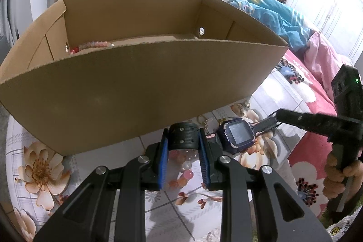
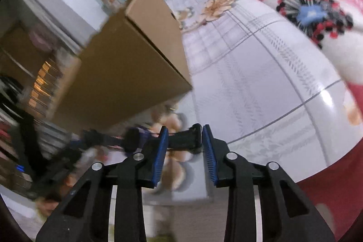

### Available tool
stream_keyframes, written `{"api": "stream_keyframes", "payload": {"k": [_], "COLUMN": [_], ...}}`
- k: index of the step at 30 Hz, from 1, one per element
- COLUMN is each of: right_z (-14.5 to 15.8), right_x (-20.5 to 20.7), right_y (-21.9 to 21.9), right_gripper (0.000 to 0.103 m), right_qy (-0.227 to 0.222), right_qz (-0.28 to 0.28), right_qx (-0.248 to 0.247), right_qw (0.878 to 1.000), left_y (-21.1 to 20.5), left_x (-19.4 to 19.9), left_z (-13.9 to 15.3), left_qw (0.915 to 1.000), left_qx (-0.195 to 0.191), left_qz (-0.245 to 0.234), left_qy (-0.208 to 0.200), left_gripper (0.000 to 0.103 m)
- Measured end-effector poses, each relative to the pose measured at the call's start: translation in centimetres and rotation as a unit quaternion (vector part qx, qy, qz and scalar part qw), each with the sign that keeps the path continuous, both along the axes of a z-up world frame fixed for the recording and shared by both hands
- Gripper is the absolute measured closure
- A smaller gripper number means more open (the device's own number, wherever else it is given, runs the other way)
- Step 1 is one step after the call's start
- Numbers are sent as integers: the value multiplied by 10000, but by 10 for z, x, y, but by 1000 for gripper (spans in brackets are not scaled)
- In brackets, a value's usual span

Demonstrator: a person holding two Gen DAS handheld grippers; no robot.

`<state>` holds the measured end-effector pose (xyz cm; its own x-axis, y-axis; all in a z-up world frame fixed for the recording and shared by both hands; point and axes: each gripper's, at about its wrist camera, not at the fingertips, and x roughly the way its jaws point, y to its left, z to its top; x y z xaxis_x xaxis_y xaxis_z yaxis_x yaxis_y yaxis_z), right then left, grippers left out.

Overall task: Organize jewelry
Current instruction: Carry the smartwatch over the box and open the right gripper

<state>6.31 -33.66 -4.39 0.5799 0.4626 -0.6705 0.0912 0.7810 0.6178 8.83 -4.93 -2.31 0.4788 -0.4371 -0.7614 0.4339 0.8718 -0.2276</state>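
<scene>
A dark blue smartwatch hangs over the flowered table, just in front of an open cardboard box. My left gripper is shut on one black strap end. My right gripper is shut on the other strap end; its fingers reach in from the right in the left wrist view. A pink bead bracelet lies inside the box. More pink beads lie on the table under the left gripper. The right wrist view is blurred.
Small gold earrings lie on the flowered tablecloth near the box front. A pink flowered blanket and blue bedding lie to the right. Shelves stand behind the box.
</scene>
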Motion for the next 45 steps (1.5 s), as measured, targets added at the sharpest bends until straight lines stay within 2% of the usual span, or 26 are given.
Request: {"api": "stream_keyframes", "payload": {"k": [2, 4, 8, 14, 20, 24, 27, 31, 34, 38, 42, 45], "right_z": [-2, -4, -6, 19, 72, 116, 150, 169, 167, 145, 117, 103], "right_x": [1, 3, 4, -1, -16, -19, 0, 55, 107, 169, 221, 245], "right_y": [-3, -2, 6, 15, 23, 29, 42, 59, 76, 99, 116, 123], "right_gripper": [78, 81, 98, 100, 100, 100, 100, 100, 100, 100, 100, 99], "right_qy": [-4, 58, 148, -187, -562, -953, -1353, -1474, -1302, -816, -347, -135], "right_qz": [-56, -107, -114, -46, 86, 264, 588, 1028, 1445, 1807, 1990, 2090], "right_qx": [274, 229, -62, -176, -521, -832, -1148, -1238, -1137, -1340, -1655, -1819], "right_qw": [9996, 9997, 9998, 9997, 9970, 9916, 9824, 9759, 9743, 9710, 9653, 9608], "left_y": [0, 0, 0, 1, 6, 15, 19, 27, 33, 36, 26, 21], "left_x": [1, 1, 1, -3, -12, -21, -17, 15, 58, 117, 171, 193], "left_z": [-1, -2, -2, 7, 33, 74, 104, 127, 126, 106, 76, 58], "left_qw": [10000, 10000, 10000, 9996, 9977, 9935, 9920, 9943, 9973, 9990, 9938, 9881], "left_qx": [-2, 3, -2, -247, -613, -976, -948, -709, -580, -367, -114, 45], "left_qz": [1, -3, 3, -137, -286, -476, -547, -326, -168, 56, 168, 160], "left_qy": [31, 30, 22, -17, -73, -326, -629, -722, -417, 266, 1090, 1529], "left_gripper": [80, 80, 80, 81, 81, 81, 81, 81, 81, 81, 81, 80]}}
